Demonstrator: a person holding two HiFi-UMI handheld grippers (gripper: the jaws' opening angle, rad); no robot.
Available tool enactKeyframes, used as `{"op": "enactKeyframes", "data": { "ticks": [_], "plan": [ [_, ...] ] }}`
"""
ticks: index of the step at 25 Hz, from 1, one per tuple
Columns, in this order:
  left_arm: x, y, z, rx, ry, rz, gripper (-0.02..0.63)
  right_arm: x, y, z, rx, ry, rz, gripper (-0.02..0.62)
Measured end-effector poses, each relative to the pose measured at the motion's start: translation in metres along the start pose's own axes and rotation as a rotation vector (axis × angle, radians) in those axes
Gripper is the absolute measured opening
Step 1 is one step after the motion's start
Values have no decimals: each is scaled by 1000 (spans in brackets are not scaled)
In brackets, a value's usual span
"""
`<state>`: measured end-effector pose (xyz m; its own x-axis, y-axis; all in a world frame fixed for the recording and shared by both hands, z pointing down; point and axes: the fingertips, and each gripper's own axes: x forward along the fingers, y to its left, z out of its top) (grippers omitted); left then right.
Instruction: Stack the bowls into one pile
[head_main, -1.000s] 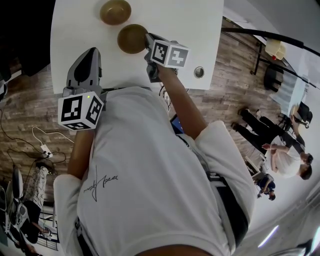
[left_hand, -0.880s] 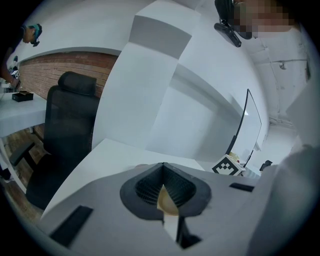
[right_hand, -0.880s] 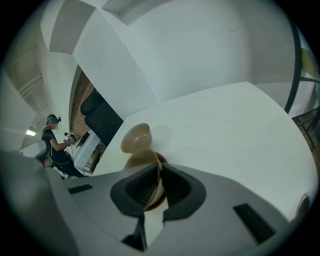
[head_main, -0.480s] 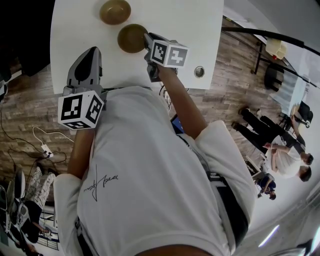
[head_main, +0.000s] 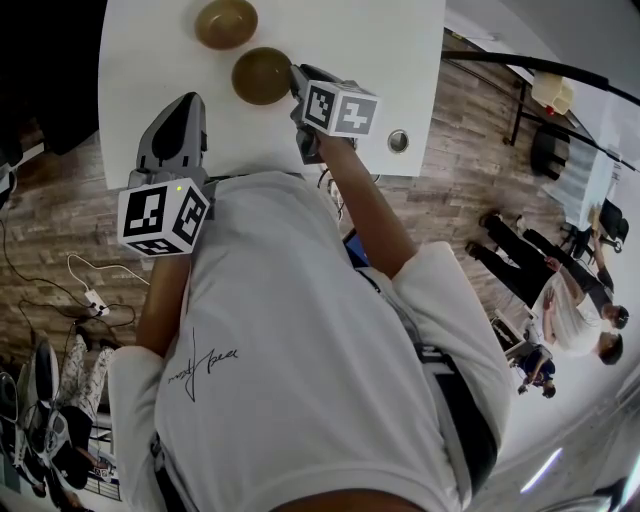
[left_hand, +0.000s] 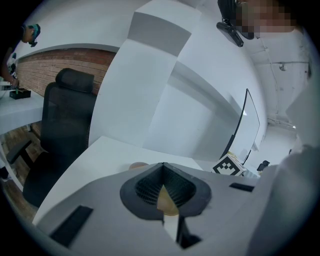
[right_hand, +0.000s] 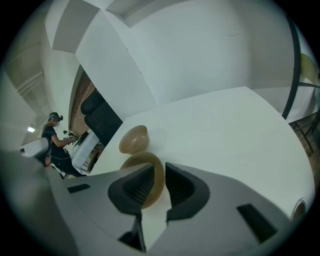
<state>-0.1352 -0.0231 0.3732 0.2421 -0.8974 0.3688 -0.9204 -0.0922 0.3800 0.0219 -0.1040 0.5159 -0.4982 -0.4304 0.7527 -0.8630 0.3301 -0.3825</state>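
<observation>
Right gripper (head_main: 293, 75) — jaws pinched on the right-hand rim of the near bowl (head_main: 260, 75); in its own view the rim wall runs up between the two pads. Left gripper (head_main: 181, 100) — jaws together with nothing in them, held over the table's (head_main: 380, 60) near edge, well apart from both bowls. Far bowl (head_main: 226, 22) sits upright on the table just beyond the near one, close to it; I cannot tell whether the two touch.

Risks as I judge them:
- The hold is on one thin rim only, so on lifting the bowl may pivot and hang tilted, or slip from the pads.
- A tilted bowl brought over the far bowl could catch its rim and push it toward the table's far edge.
- Releasing off-centre would leave the bowl perched crooked instead of nested.
</observation>
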Motion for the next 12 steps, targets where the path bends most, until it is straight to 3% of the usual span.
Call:
{"op": "enactKeyframes", "data": {
  "ticks": [12],
  "plan": [
    [18, 6, -12, -55, 42, -4, 6, -14, -7, 12, 6, -77, 11, 14]
  ]
}}
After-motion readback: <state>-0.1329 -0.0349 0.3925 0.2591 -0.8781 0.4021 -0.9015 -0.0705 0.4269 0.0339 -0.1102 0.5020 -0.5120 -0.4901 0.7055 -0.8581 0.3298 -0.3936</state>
